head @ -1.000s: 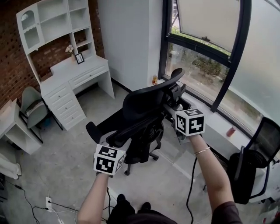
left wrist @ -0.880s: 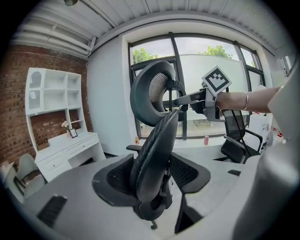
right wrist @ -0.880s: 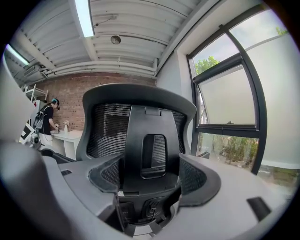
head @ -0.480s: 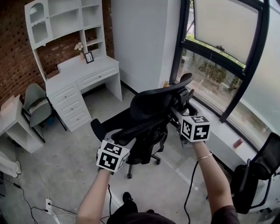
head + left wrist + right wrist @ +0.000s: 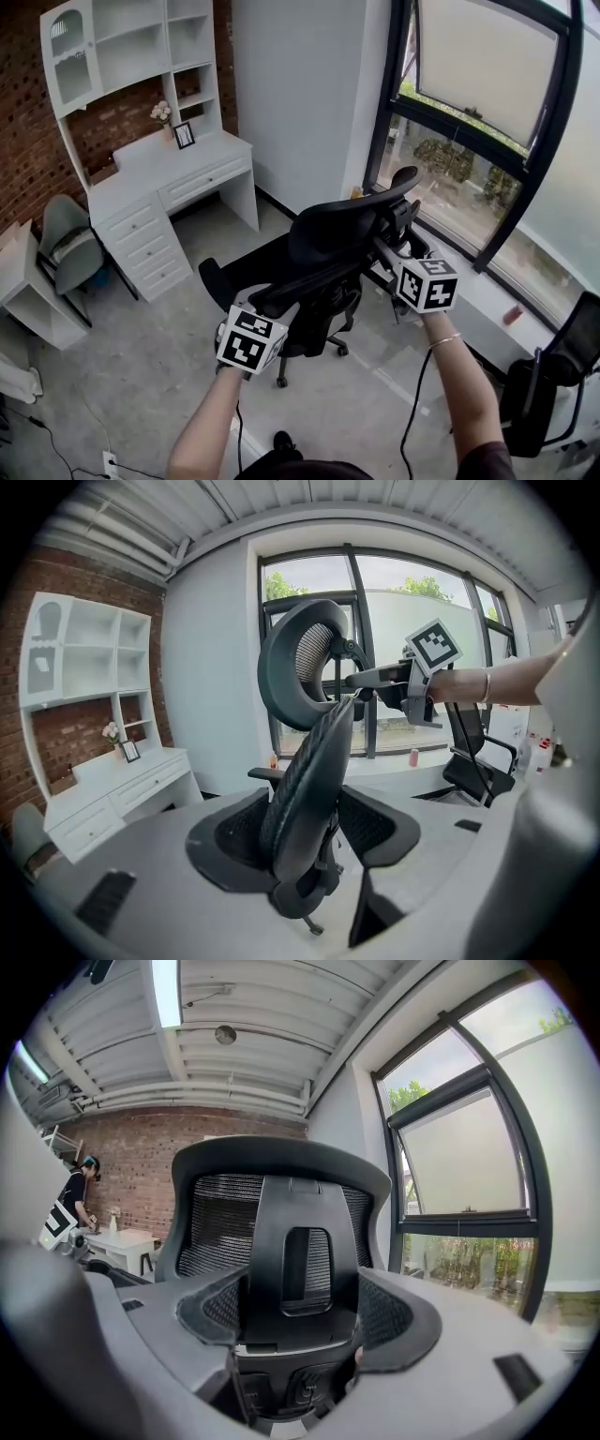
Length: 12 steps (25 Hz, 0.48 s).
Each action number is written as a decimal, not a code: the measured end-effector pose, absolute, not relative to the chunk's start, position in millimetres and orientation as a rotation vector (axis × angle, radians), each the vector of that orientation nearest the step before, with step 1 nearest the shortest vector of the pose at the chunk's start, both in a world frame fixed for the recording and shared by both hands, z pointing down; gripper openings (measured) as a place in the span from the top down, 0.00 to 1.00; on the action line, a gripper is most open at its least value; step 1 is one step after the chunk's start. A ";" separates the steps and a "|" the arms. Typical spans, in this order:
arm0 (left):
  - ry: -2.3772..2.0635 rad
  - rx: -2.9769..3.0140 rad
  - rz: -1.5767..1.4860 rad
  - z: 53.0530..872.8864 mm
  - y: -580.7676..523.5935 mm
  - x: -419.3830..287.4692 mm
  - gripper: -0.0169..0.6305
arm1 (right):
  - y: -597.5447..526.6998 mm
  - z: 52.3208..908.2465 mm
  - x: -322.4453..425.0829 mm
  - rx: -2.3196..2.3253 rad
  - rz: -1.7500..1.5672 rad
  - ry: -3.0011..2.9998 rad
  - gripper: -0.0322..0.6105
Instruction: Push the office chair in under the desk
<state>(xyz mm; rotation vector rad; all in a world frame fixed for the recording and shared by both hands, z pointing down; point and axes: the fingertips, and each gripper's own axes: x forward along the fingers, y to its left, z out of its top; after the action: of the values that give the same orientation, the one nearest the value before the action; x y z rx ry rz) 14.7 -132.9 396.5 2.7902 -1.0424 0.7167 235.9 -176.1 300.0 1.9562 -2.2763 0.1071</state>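
Grey floor lies nearest, at 6 o'clock in the head view. Just above it, the left hand-held gripper has its jaws closed on the side edge of the office chair. The right hand-held gripper, at 3 o'clock, has its jaws closed on the black spine up by the headrest. The chair stands in the middle of the room, with its back to the person. The white bench is at 10 o'clock, well apart from the chair. Big windows fill the far side at 1 o'clock.

Things could go wrong from here. The chair has wheels and a seat that may spin, so a crooked push could turn it away from the bench. The left grip is on a thin edge and could slip off. The gap under the bench is beside the drawers, so I think an armrest could bump them.

Only the head view shows the floor path to the bench. Each hand-held gripper's view shows how its jaws hug the chair. The right one also shows a person far off at 9 o'clock by the brick wall.
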 end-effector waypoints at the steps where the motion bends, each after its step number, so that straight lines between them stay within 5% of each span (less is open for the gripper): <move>1: -1.031 2.795 0.721 396.1 -139.1 14.7 0.61 | -182.5 299.8 235.8 1.954 0.108 -2.277 0.48; 12: -1.074 2.787 0.720 394.4 -202.8 28.6 0.61 | -253.4 298.5 247.2 1.886 0.122 -2.372 0.47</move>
<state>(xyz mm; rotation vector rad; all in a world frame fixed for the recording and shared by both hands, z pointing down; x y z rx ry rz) 28.6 -202.8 394.4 2.7870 -1.0743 0.7199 247.2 -253.4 298.5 1.8859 -2.3723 0.1223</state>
